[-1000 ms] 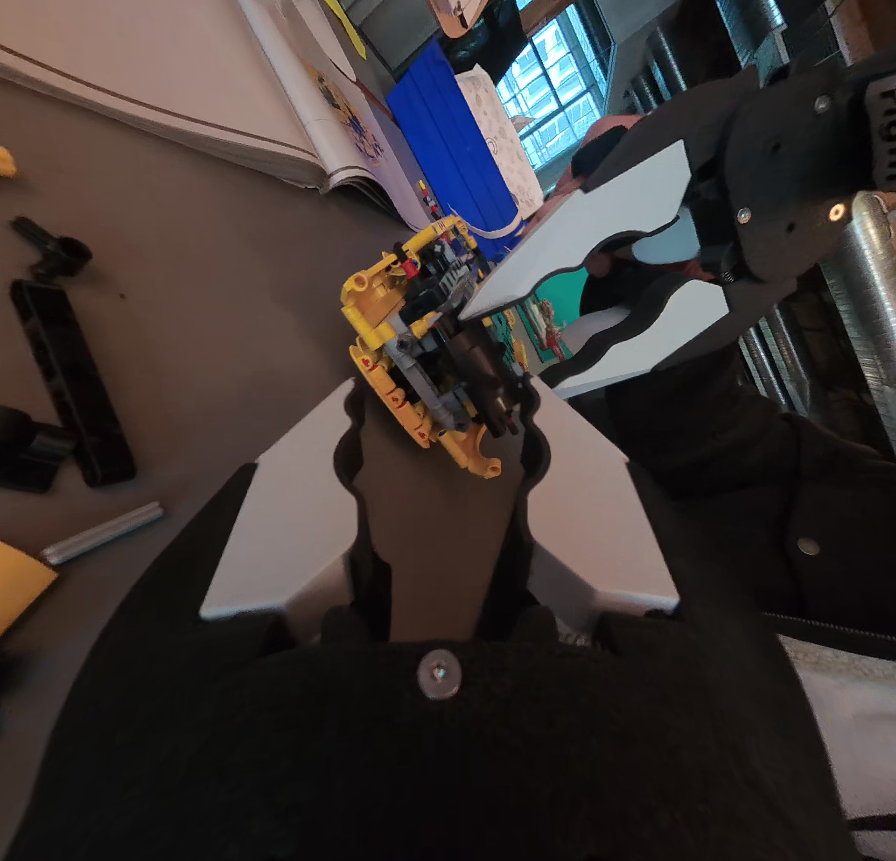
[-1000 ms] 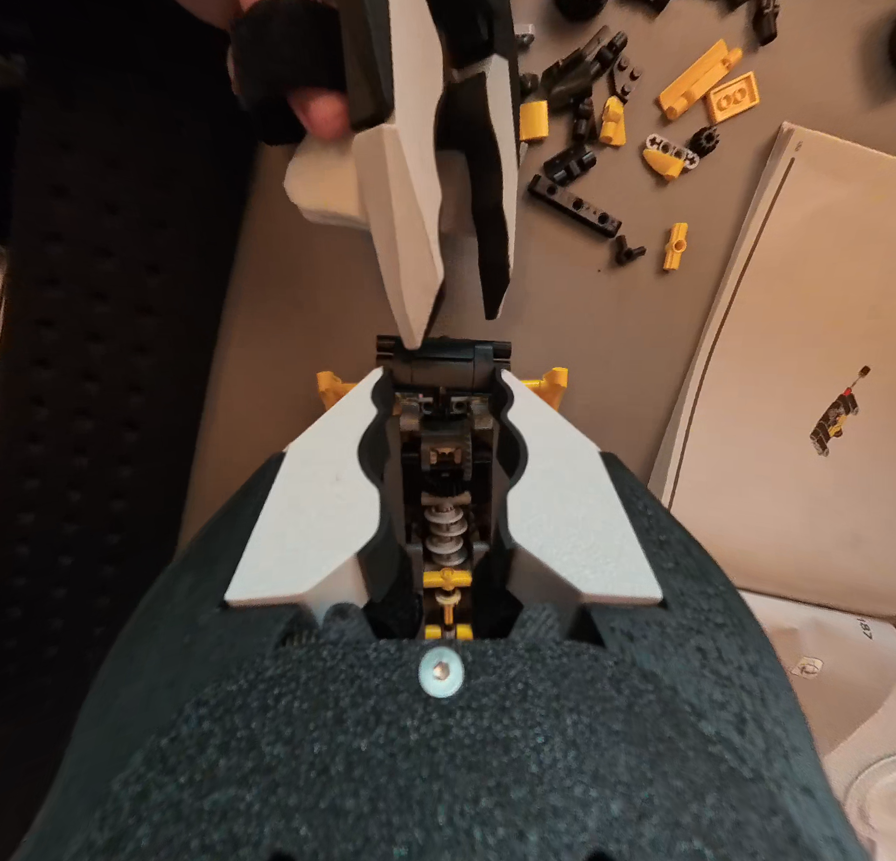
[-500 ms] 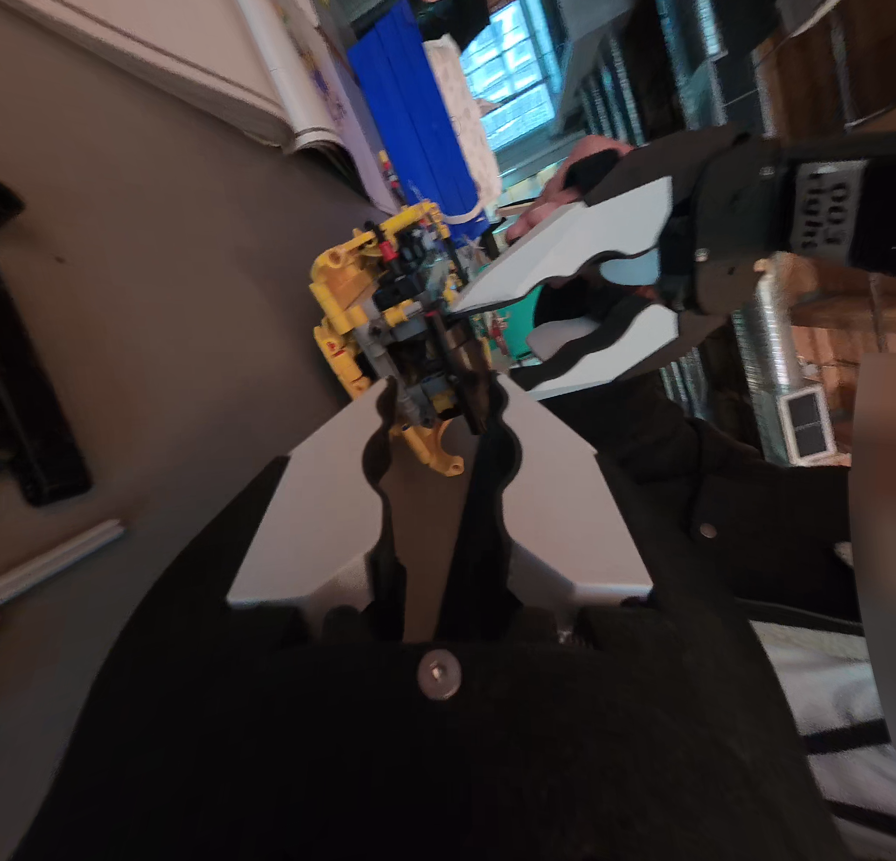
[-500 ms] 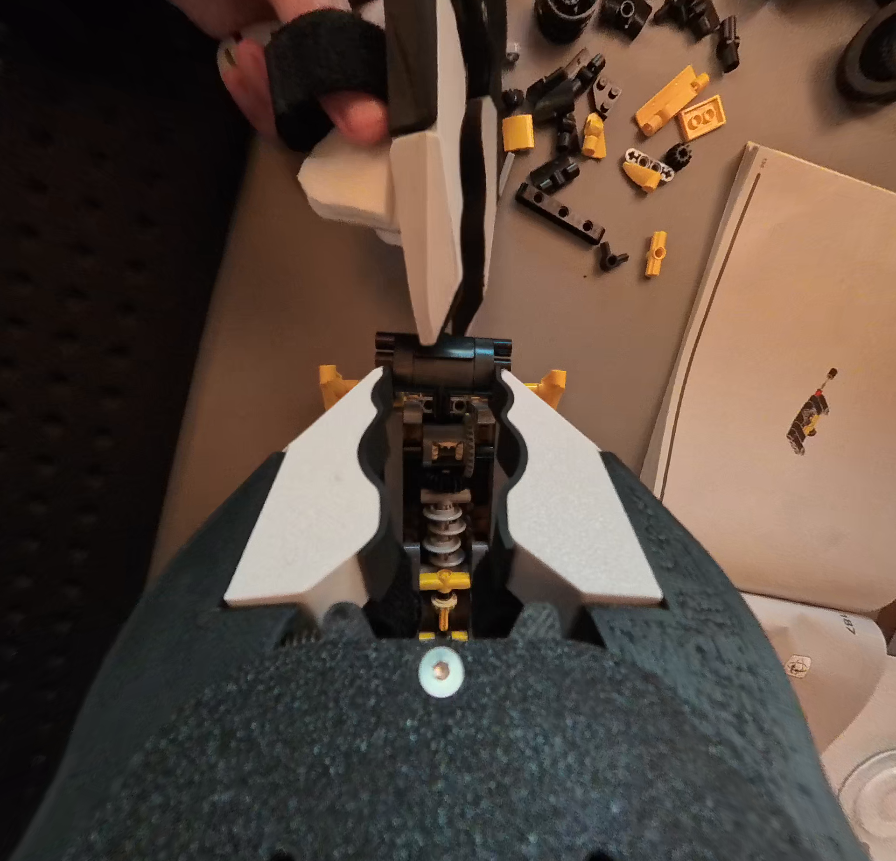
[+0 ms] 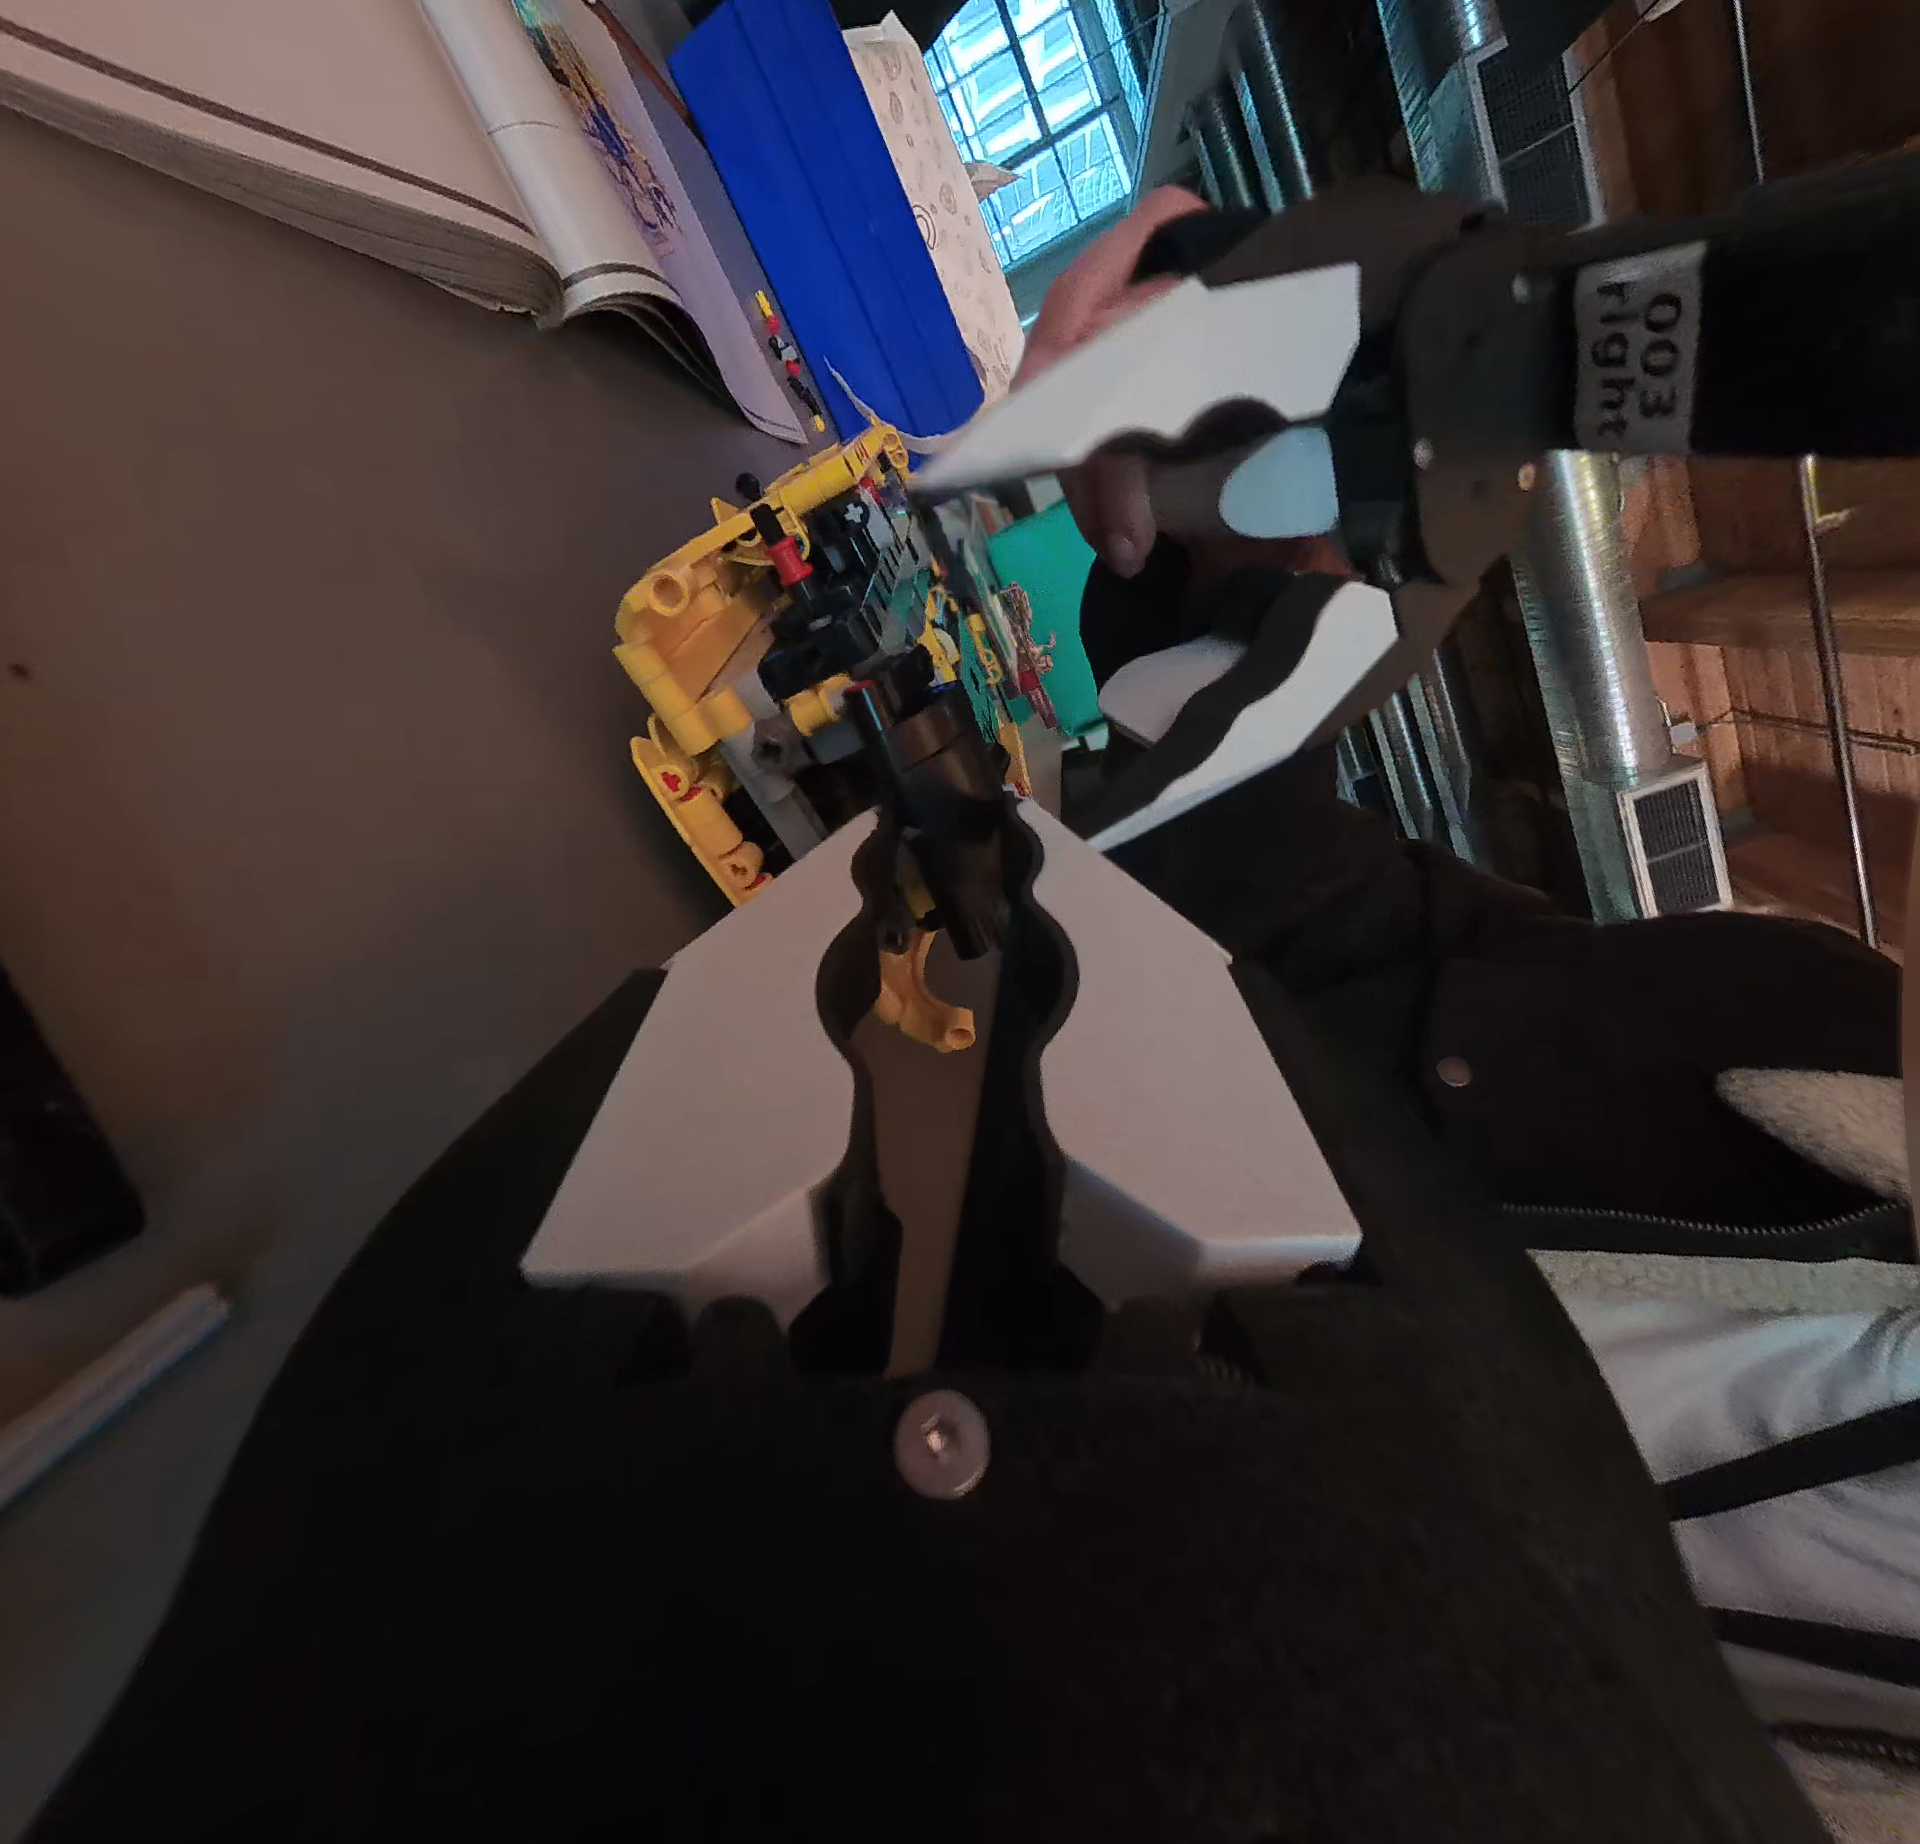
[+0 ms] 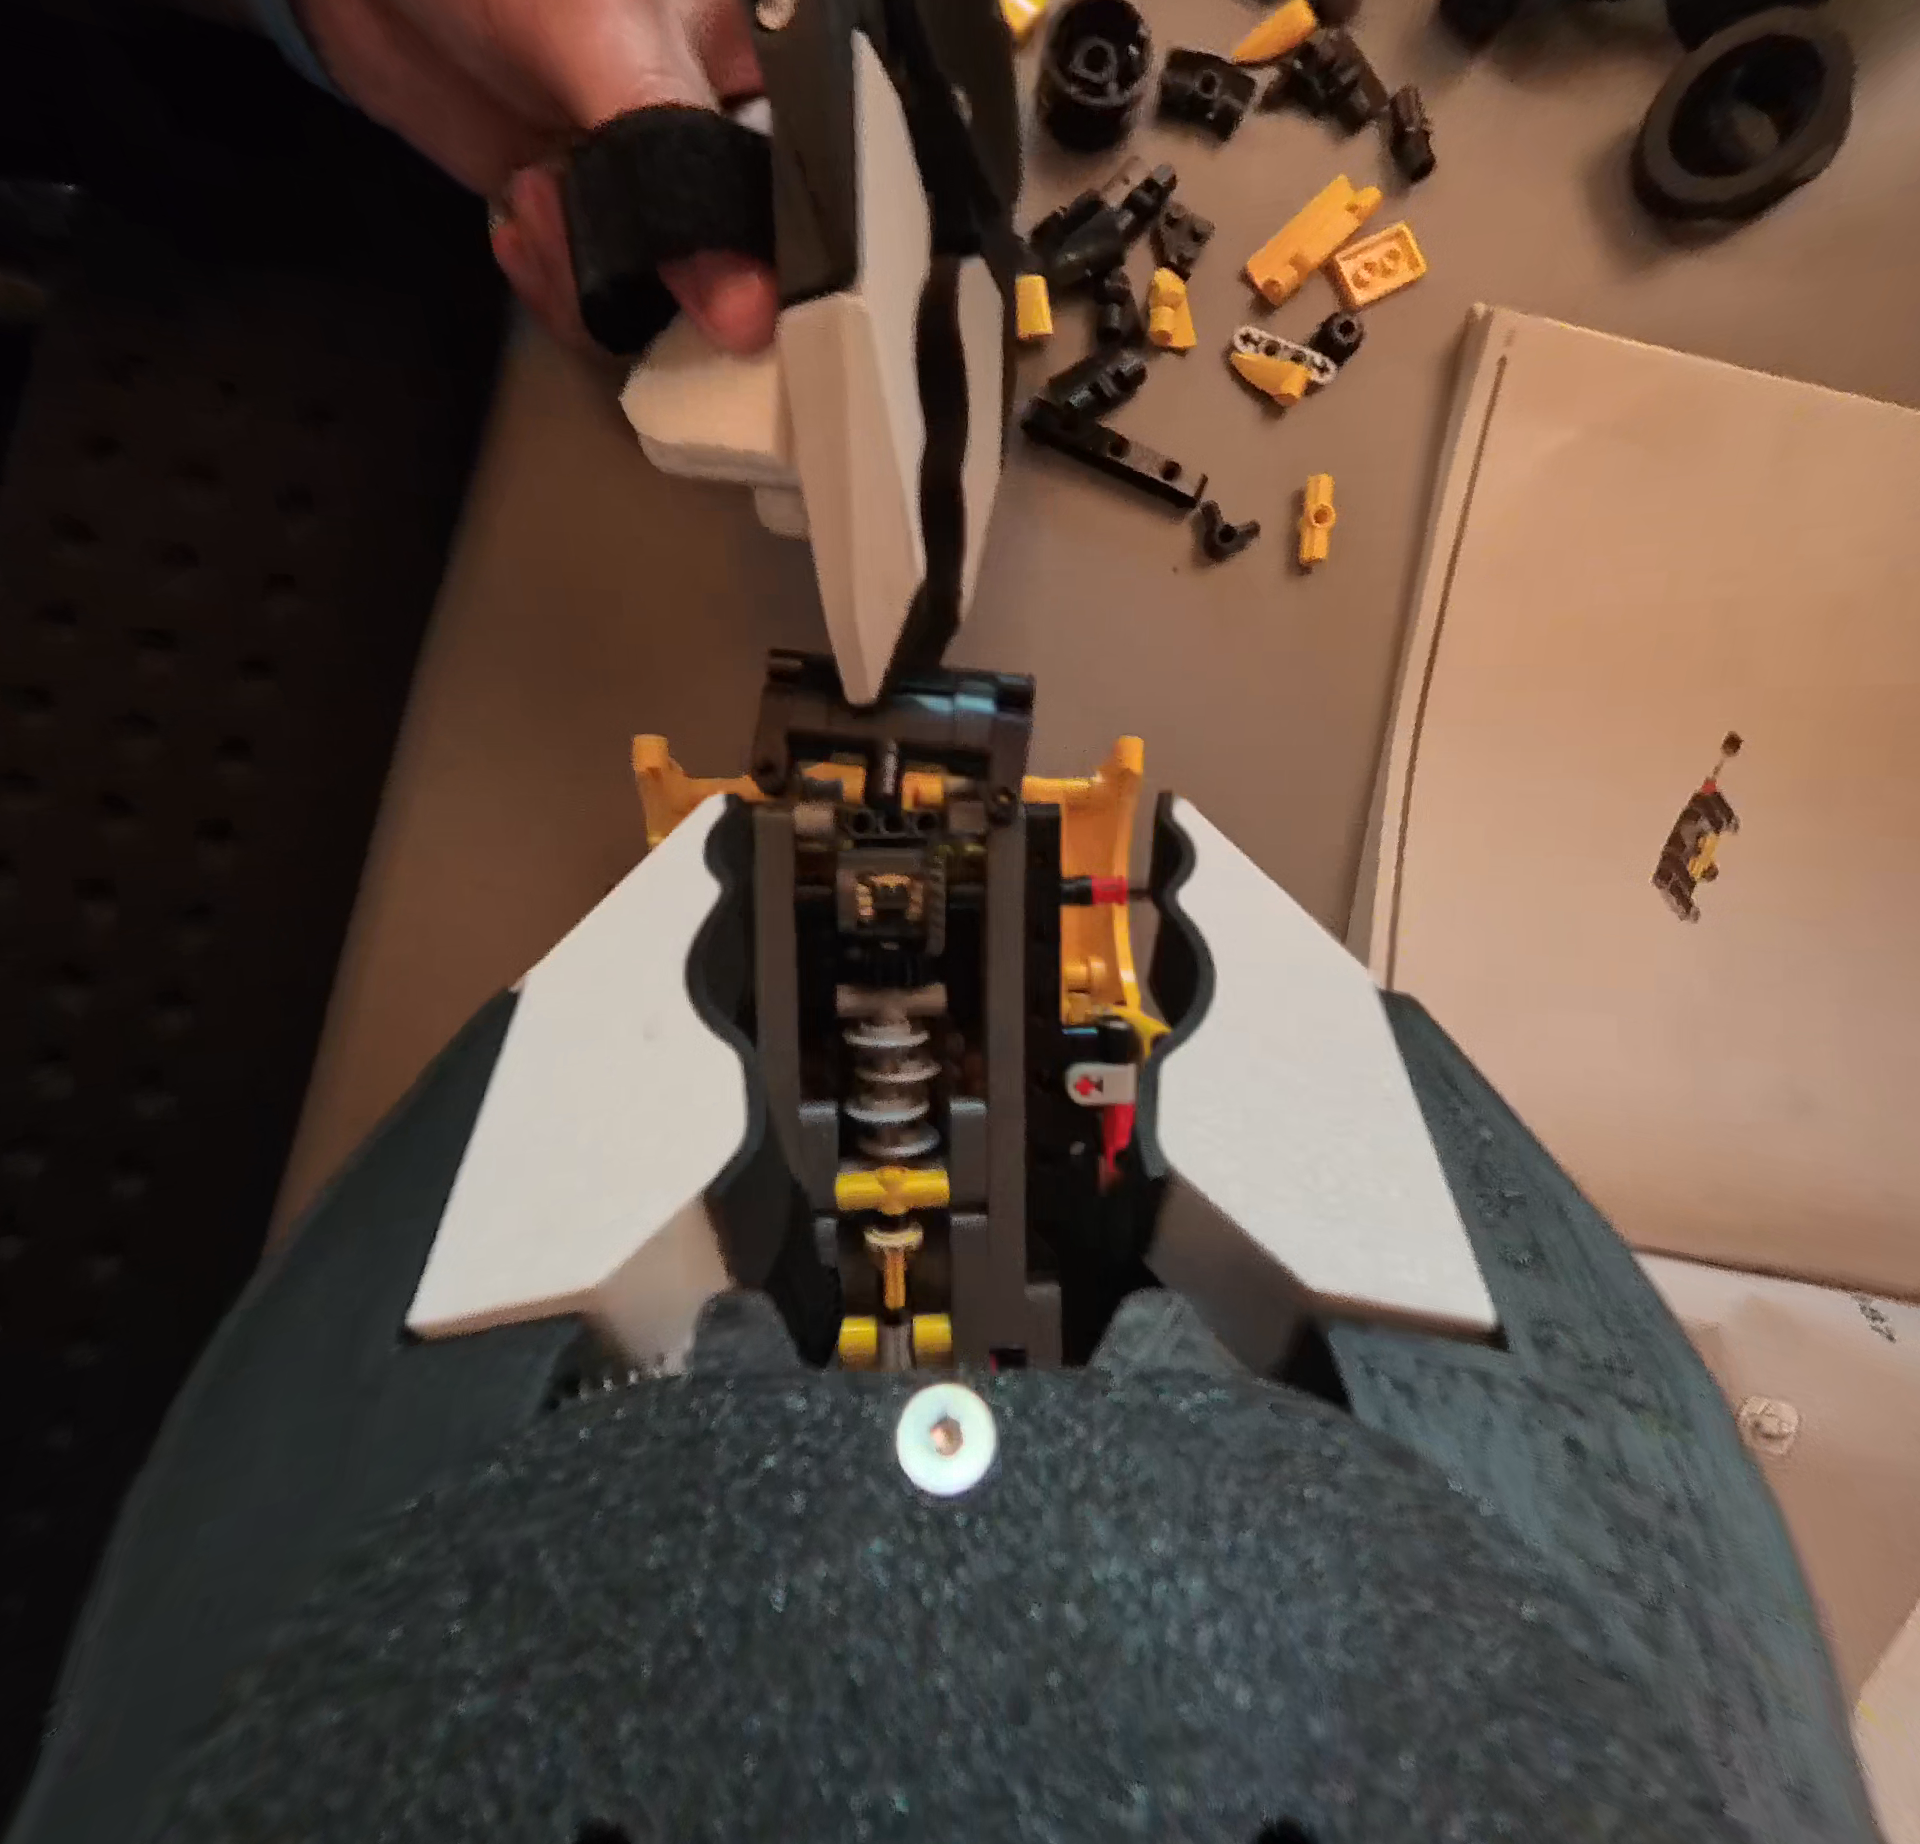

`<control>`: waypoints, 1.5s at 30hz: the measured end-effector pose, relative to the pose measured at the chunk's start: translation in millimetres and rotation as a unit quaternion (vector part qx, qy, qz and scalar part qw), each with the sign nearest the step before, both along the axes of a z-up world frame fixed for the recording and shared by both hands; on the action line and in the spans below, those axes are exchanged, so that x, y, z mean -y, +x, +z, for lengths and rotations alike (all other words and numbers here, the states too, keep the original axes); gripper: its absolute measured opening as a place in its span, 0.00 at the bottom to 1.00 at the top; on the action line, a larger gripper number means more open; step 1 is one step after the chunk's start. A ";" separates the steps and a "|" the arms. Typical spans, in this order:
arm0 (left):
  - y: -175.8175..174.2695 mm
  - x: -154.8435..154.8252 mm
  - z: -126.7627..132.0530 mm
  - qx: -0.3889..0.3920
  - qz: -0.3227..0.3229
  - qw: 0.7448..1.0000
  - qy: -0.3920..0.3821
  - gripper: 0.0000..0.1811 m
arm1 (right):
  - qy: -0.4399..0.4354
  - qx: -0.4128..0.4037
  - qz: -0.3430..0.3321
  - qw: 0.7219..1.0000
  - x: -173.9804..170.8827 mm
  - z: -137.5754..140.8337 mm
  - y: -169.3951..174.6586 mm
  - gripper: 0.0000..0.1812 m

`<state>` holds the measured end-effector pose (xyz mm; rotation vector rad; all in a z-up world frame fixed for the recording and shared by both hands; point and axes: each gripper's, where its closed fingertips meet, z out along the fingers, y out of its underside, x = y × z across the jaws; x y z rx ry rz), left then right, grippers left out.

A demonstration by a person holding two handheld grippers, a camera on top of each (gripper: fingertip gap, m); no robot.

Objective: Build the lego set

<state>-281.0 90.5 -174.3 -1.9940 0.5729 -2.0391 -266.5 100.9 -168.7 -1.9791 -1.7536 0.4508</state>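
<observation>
Yellow-black lego model (image 6: pixel 894 963) (red accents); beige table (image 6: pixel 623 568).

The lego model (image 6: pixel 904 963) sits between the right gripper (image 6: pixel 940 859) fingers. The left gripper (image 6: pixel 899 641) touches its far end. Loose pieces (image 6: pixel 1195 288) lie far right on the counter (image 6: pixel 623 599), the booklet (image 6: pixel 1662 755) right.

Left gripper (image 5: pixel 940 895) pinches lego model (image 5: pixel 800 672) — right gripper (image 5: pixel 997 651) spread.
</observation>
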 end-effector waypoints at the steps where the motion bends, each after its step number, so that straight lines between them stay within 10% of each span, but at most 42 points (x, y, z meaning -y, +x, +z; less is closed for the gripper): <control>1: -1.6 -1.5 -0.2 0.001 0.007 1.000 0.000 0.10 | -0.011 -0.007 -0.006 1.000 -3.3 -0.9 3.0 0.43; 10: -4.8 -2.9 -1.6 0.001 0.010 1.000 -0.014 0.09 | -0.185 -0.065 0.012 0.981 -16.4 -3.6 5.7 0.27; 29: -3.8 -8.3 -6.0 -0.064 -0.018 0.996 -0.063 0.08 | -0.051 -0.014 0.058 0.997 -20.8 -21.5 6.2 0.08; 37: -2.4 -9.8 -5.6 -0.063 -0.024 0.994 -0.086 0.08 | -0.041 -0.045 0.047 0.997 -21.2 -17.2 8.4 0.10; 45: -1.7 -10.4 -6.1 -0.060 -0.026 0.994 -0.089 0.09 | 0.002 -0.060 -0.015 0.998 -1.4 -3.7 -3.9 0.38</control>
